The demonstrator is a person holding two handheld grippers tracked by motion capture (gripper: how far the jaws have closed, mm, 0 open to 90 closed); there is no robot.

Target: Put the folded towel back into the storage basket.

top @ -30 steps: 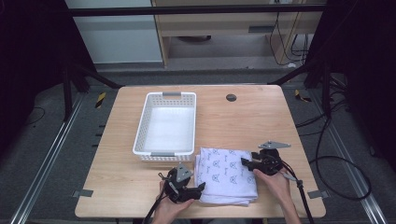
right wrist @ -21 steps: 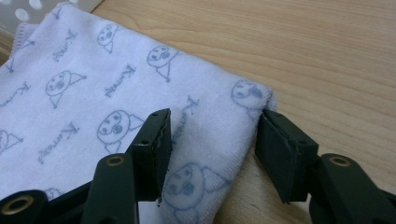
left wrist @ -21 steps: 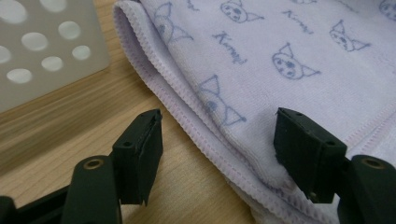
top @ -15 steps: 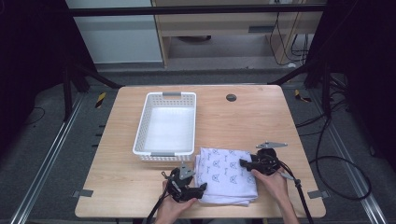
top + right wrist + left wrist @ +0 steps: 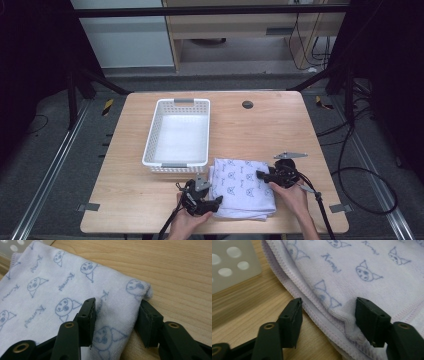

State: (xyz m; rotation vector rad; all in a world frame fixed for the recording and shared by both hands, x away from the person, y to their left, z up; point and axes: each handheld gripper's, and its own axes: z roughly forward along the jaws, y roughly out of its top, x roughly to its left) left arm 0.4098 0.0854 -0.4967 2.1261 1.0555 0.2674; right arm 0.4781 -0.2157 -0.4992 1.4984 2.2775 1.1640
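Note:
A folded lilac towel (image 5: pixel 242 187) printed with blue cat faces lies on the wooden table near its front edge. My left gripper (image 5: pixel 214 202) sits at the towel's left hem. In the left gripper view its jaws (image 5: pixel 327 315) have just been closing; the hem lies between them. One pad rucks the cloth and the other rests on bare wood beside it. My right gripper (image 5: pixel 260 175) is at the towel's right edge. Its jaws (image 5: pixel 116 317) have just been closing and pinch a raised fold of towel (image 5: pixel 50 277).
A white perforated basket (image 5: pixel 150 145) stands just behind the towel's left part, and its wall (image 5: pixel 232 265) shows close to the left gripper. A dark round hole (image 5: pixel 247 104) marks the table's far side. Cables trail off the front edge.
Both hands stay at the towel's two sides. The jaws look a little narrower than before. The towel has not shifted.

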